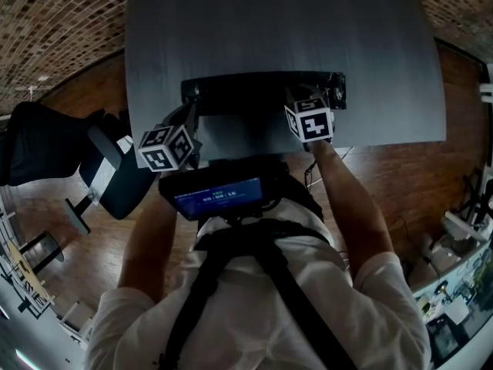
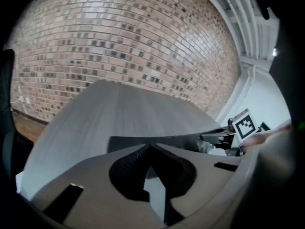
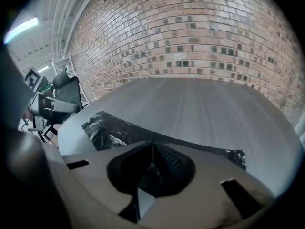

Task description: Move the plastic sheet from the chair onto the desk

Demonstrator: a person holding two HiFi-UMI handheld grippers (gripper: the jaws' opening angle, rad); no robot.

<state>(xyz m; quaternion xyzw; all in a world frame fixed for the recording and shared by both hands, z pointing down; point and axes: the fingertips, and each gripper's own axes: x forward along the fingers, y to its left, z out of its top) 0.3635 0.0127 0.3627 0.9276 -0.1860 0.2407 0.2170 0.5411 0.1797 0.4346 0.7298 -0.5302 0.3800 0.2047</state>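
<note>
Left gripper [image 2: 150, 146] has its jaws together, pinching the left end of the black plastic sheet [image 1: 262, 92] — stretched at the desk's [image 1: 285, 21] near edge. Right gripper [image 3: 152, 144] is clamped near its right end. An office chair [image 1: 115, 172] stands left of the left gripper — bare desktop beyond both.

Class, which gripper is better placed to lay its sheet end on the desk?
Right, probably: right gripper, shut on the plastic sheet, sits nearer the middle of the desk; left gripper grips near its left edge.
</note>
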